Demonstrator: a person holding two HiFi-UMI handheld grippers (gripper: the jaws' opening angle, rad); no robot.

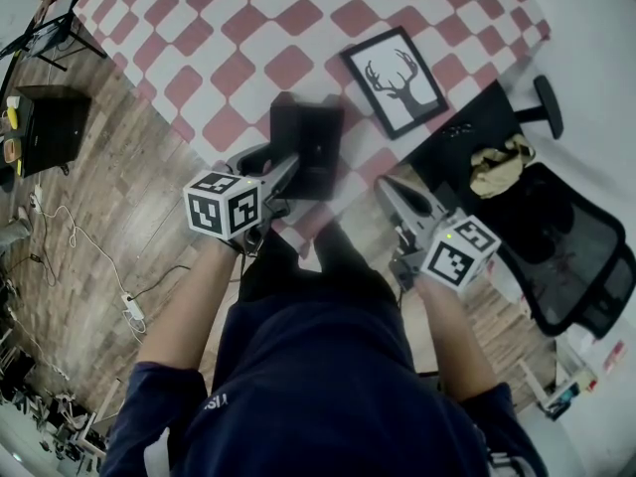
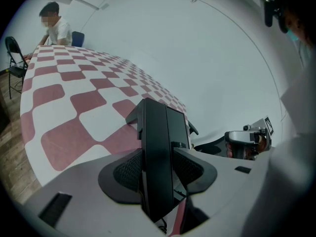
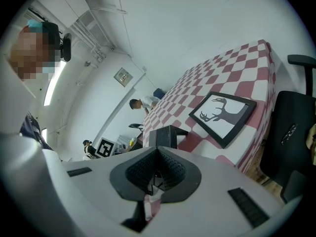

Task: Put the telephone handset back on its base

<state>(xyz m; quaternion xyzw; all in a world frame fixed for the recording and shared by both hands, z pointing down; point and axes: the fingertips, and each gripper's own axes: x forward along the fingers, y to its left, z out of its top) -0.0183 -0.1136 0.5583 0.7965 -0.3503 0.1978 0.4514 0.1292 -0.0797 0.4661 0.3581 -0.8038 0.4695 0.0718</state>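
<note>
The jaws of your left gripper [image 2: 163, 168] clamp an upright black slab, seemingly the black plastic telephone handset [image 2: 159, 132], at the near edge of the red-and-white chequered table [image 1: 229, 28]; your right gripper [image 3: 157, 171] has jaws pressed together, empty. Release it tilted this near the edge and it could topple floorwards. Open table lies beyond; the black-framed antler picture [image 1: 395, 80] and black mesh chair [image 1: 556, 237] crowd your right

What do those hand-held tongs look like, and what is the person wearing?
Both the left tongs and right tongs are pale grey and tapering, with black ribbed pads. Each carries a white cube printed with black square markers. The person wears a dark navy short-sleeved top.
</note>
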